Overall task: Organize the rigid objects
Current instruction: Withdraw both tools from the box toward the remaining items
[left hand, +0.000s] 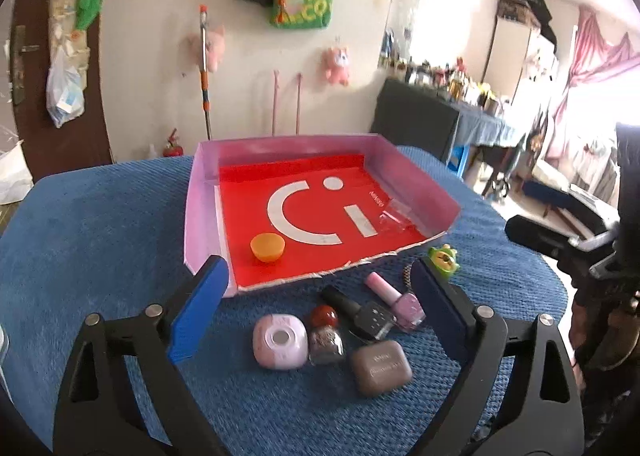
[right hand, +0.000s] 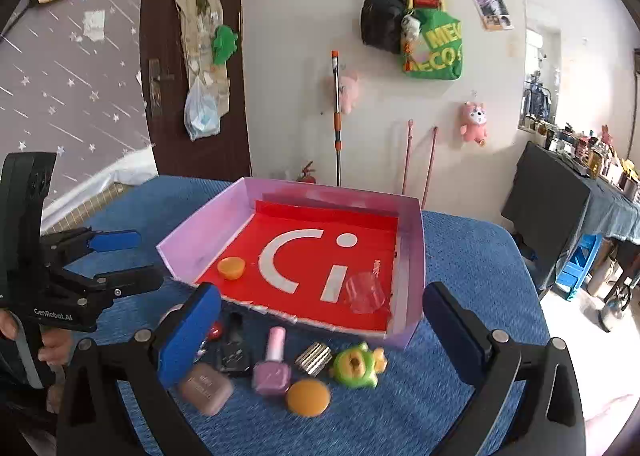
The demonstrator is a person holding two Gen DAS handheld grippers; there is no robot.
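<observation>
Both your grippers, the left gripper and the right gripper, hang wide open and hold nothing. The tray sits mid-table with an orange cap and a clear piece inside. Only your right view shows the orange disc and ribbed piece by the tray's near edge; only your left shows the pink case.

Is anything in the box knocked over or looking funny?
Yes. The clear plastic cup in the red-bottomed box lies tipped on its side by the right wall. The orange cap sits upside down, open side up. Nothing looks broken or spilled.
</observation>
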